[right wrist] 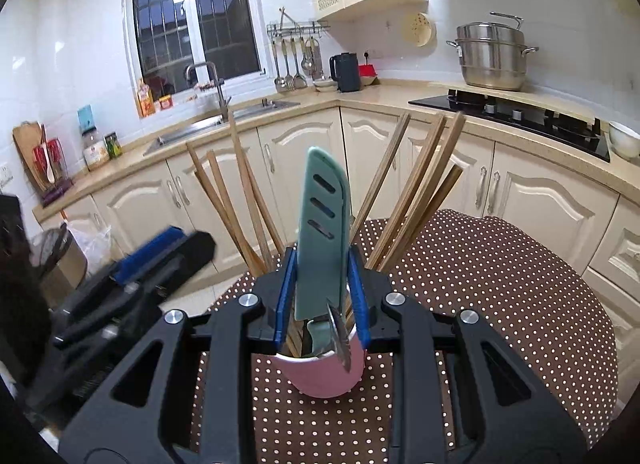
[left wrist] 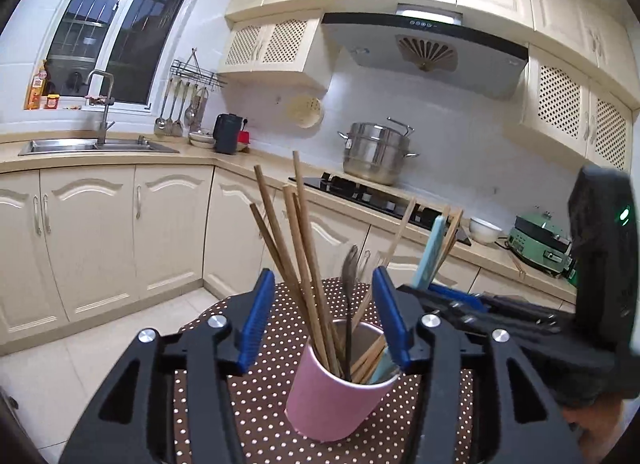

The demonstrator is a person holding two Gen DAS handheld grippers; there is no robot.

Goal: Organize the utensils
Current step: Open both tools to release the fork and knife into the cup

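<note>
Two grippers at the pink cup (left wrist: 336,388) on my dotted table (right wrist: 500,284). Right gripper (right wrist: 320,300) clamps the sheathed teal knife (right wrist: 322,232) upright over it, presumably for lowering in; left gripper (left wrist: 324,324) gapes empty around the chopsticks (left wrist: 296,240) in it.

cup (left wrist: 332,396) on table (left wrist: 256,404) | chopsticks (left wrist: 296,248), knife (right wrist: 322,232) in cup | stove (left wrist: 360,192) behind table

One pink cup (left wrist: 336,388) on the dotted tablecloth (right wrist: 500,288). In the cup: about nine wooden chopsticks (left wrist: 298,248), exact count unclear where they overlap; one teal knife (right wrist: 322,240); one metal spoon (left wrist: 349,264). Beside the cup: two grippers.
</note>
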